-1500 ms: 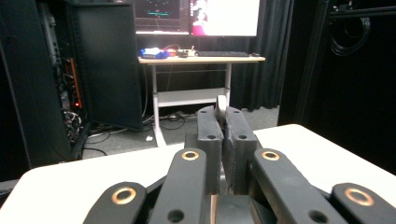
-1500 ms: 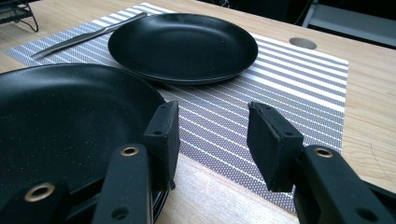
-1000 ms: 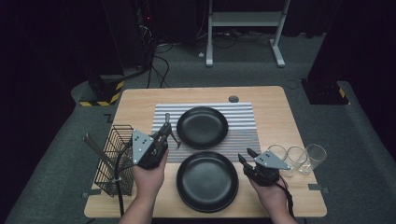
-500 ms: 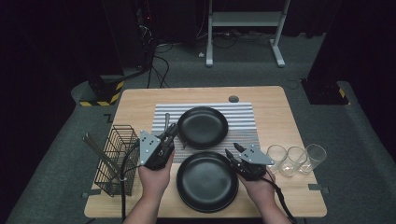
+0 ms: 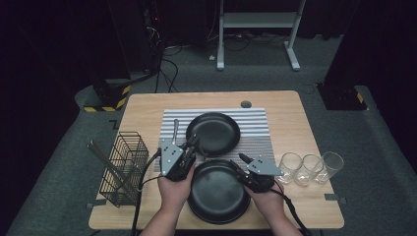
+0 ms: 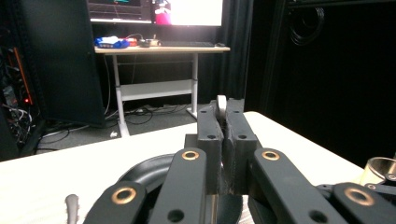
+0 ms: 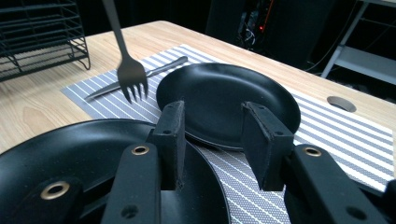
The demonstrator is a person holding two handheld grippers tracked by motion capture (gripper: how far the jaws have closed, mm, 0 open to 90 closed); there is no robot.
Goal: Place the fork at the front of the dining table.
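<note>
We count two black plates on the wooden table: a far plate on the striped placemat and a near plate at the table's front edge, just overlapping the mat. Three clear glasses stand in a row to the right, and one wire rack sits at the left. Our left gripper has its jaws pressed together on a fork, which hangs tines down over the mat between the two plates; in the left gripper view the jaws cover all but the fork's end. Our right gripper holds its jaws apart with nothing between them, above the near plate's right rim. One more utensil lies on the mat's left edge; we cannot tell which kind.
</note>
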